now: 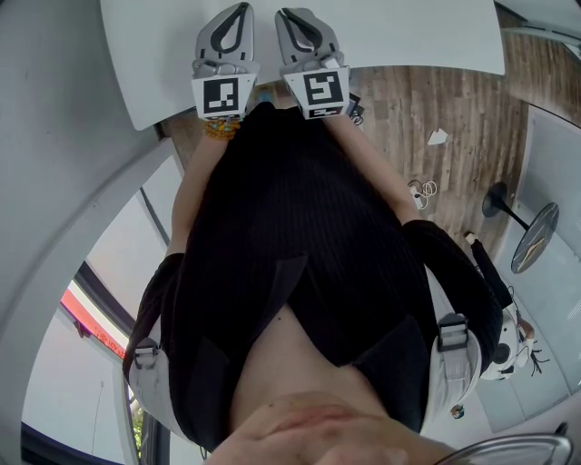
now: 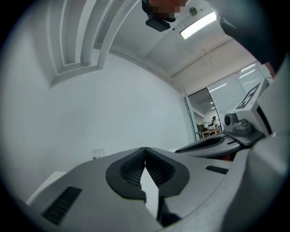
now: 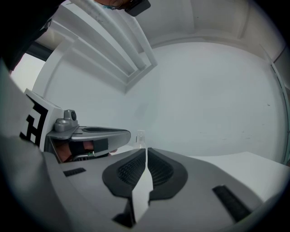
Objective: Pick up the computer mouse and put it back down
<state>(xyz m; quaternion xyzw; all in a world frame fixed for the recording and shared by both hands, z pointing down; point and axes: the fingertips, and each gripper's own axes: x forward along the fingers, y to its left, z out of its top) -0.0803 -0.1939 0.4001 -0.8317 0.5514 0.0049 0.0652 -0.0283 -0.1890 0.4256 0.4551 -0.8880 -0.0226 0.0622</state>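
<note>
**Two grippers, both closed, empty**

Item: left gripper (image 2: 145,149), jaws together, nothing held. Item: right gripper (image 3: 146,149), jaws together, nothing held. Both sit side by side over the table (image 1: 408,36). Item: mouse, shown in no view.

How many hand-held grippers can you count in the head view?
2. The left hand-held gripper is at top centre above the white table; the right hand-held gripper is close beside it. No others show.

2 hand-held grippers are held out side by side, close together, both pointing level. On the left gripper (image 1: 241,11) the jaws meet at the tips. On the right gripper (image 1: 289,15) they are closed together too.
</note>
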